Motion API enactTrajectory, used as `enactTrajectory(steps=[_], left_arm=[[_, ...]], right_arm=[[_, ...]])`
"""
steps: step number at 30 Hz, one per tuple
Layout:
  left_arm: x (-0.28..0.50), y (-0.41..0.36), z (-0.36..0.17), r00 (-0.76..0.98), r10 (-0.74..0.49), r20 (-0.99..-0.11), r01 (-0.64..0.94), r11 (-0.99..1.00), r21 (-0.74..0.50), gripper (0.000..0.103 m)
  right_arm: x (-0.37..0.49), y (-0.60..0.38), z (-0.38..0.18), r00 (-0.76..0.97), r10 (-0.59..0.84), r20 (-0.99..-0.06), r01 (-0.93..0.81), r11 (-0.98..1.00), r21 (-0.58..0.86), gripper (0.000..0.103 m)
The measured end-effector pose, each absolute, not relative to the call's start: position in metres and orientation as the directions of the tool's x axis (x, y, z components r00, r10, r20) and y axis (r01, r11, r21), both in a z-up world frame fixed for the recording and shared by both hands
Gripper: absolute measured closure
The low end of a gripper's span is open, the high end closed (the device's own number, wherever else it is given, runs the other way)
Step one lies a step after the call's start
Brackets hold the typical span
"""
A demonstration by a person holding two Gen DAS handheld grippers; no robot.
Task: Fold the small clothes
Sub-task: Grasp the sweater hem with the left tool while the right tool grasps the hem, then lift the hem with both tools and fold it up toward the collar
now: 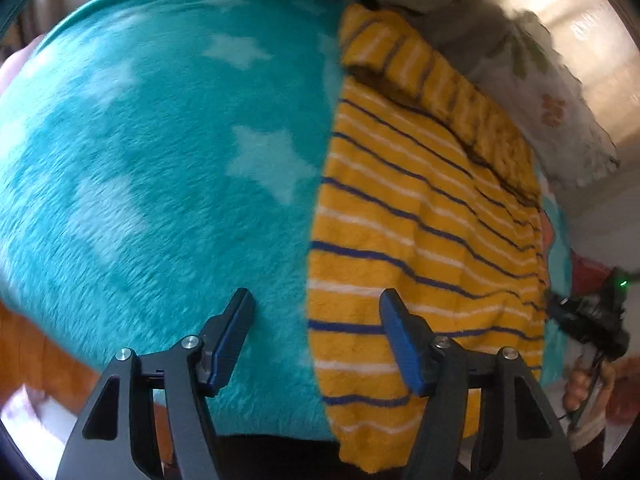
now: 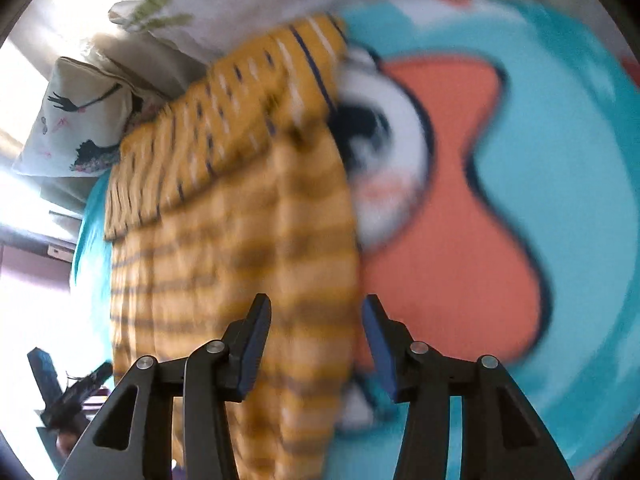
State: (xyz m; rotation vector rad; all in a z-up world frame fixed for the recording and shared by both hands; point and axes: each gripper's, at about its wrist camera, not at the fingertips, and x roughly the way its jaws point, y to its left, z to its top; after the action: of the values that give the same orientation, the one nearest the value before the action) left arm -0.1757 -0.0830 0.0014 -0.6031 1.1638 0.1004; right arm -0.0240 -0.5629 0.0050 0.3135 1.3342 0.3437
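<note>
- Blue-padded fingers of the left gripper [image 1: 316, 340] stand apart and hold nothing; the straight side edge of the striped garment [image 1: 420, 232] runs up between them, its yellow pile under the right-hand finger, the teal blanket [image 1: 140, 168] under the left-hand one.
- Right gripper [image 2: 316, 344], likewise spread and empty, hovers over the opposite side edge of the same garment [image 2: 224, 240], which lies ahead and to the left of its fingers; a printed cartoon figure [image 2: 448, 208] on the blanket fills the space ahead and to the right.
- Garment: a small fleecy piece, yellow with navy and white stripes, spread flat on the blanket, with a ribbed band [image 1: 440, 88] turned over at the end farthest from both tools.
- Handling, as judged: light, soft and limp, likely to sag and drag on the plush blanket rather than slide; a pinch on a side edge or corner, through all layers, should give the surest hold, whereas a hold in mid-panel would bunch it.
- Hidden or unclear: the near hem is cut off behind the left gripper's frame; whether the piece has sleeves or legs cannot be told; the right wrist view is motion-blurred, so stripes and edge there are smeared.
- Beyond the far end, patterned pillows [image 2: 80, 120] are only partly seen; each view shows the other tool small at its margin.
</note>
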Motion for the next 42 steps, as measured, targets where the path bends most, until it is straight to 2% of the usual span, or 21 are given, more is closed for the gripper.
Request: enactTrajectory(steps=[2, 6, 12, 16, 17, 18, 19, 20, 21, 22, 23, 25, 26, 29, 34, 38, 42], left_arm=[[-0.171, -0.083, 0.001, 0.421, -0.304, -0.855, -0.339, 0.821, -0.459, 0.039], [-0.165, -0.094, -0.007, 0.426, -0.456, -0.781, -0.271, 0.759, -0.591, 0.039], [-0.171, -0.117, -0.015, 0.358, -0.625, -0.693, -0.174, 0.685, -0.708, 0.040], [-0.180, -0.132, -0.015, 0.301, -0.656, -0.692, -0.115, 0.696, -0.709, 0.041], [-0.180, -0.134, -0.015, 0.289, -0.653, -0.700, -0.105, 0.705, -0.702, 0.045], [-0.181, -0.135, -0.015, 0.277, -0.644, -0.714, -0.101, 0.719, -0.688, 0.055], [-0.180, -0.136, -0.015, 0.268, -0.629, -0.729, -0.105, 0.734, -0.671, 0.062], [-0.180, -0.136, -0.016, 0.257, -0.611, -0.749, -0.113, 0.751, -0.651, 0.079], [-0.180, -0.134, -0.018, 0.244, -0.591, -0.769, -0.132, 0.765, -0.630, 0.091], [-0.179, -0.131, -0.020, 0.235, -0.585, -0.776, -0.150, 0.767, -0.624, 0.093], [-0.178, -0.127, -0.021, 0.232, -0.592, -0.772, -0.167, 0.758, -0.631, 0.093], [-0.176, -0.120, -0.016, 0.241, -0.583, -0.776, -0.186, 0.757, -0.627, 0.094], [-0.176, -0.119, -0.012, 0.248, -0.573, -0.781, -0.180, 0.765, -0.618, 0.094], [-0.175, -0.116, 0.009, 0.261, -0.543, -0.798, -0.142, 0.796, -0.588, 0.094], [-0.195, -0.111, 0.037, 0.237, -0.514, -0.824, -0.097, 0.832, -0.547, 0.094], [-0.205, -0.107, 0.038, 0.216, -0.492, -0.843, -0.123, 0.843, -0.523, 0.094], [-0.199, -0.091, 0.024, 0.237, -0.513, -0.825, -0.209, 0.802, -0.559, 0.094]], right_arm=[[-0.052, -0.570, -0.008, 0.183, 0.435, -0.882, -0.008, 0.898, 0.441, 0.052], [-0.092, -0.579, -0.014, 0.212, 0.541, -0.814, 0.062, 0.824, 0.563, 0.051], [-0.123, -0.559, -0.034, 0.167, 0.730, -0.663, 0.111, 0.654, 0.748, 0.051], [-0.138, -0.539, -0.044, 0.167, 0.789, -0.592, 0.149, 0.573, 0.806, 0.051], [-0.142, -0.536, -0.046, 0.170, 0.793, -0.584, 0.155, 0.564, 0.811, 0.051], [-0.145, -0.534, -0.046, 0.175, 0.793, -0.583, 0.157, 0.562, 0.812, 0.051], [-0.149, -0.532, -0.045, 0.180, 0.790, -0.586, 0.159, 0.565, 0.810, 0.051], [-0.155, -0.528, -0.042, 0.189, 0.777, -0.601, 0.157, 0.580, 0.799, 0.051], [-0.157, -0.526, -0.041, 0.196, 0.765, -0.614, 0.157, 0.593, 0.789, 0.054], [-0.160, -0.521, -0.037, 0.200, 0.742, -0.639, 0.153, 0.621, 0.769, 0.058], [-0.163, -0.515, -0.032, 0.205, 0.703, -0.681, 0.143, 0.667, 0.731, 0.062], [-0.165, -0.504, -0.027, 0.204, 0.628, -0.751, 0.140, 0.740, 0.658, 0.088], [-0.164, -0.499, -0.024, 0.194, 0.577, -0.793, 0.130, 0.786, 0.604, 0.089], [-0.164, -0.496, -0.017, 0.195, 0.539, -0.819, 0.126, 0.815, 0.566, 0.092], [-0.188, -0.502, 0.004, 0.180, 0.544, -0.819, 0.110, 0.817, 0.567, 0.093], [-0.221, -0.485, 0.016, 0.116, 0.544, -0.831, 0.066, 0.830, 0.553, 0.093], [-0.228, -0.466, 0.009, 0.087, 0.532, -0.842, 0.075, 0.840, 0.538, 0.093]])
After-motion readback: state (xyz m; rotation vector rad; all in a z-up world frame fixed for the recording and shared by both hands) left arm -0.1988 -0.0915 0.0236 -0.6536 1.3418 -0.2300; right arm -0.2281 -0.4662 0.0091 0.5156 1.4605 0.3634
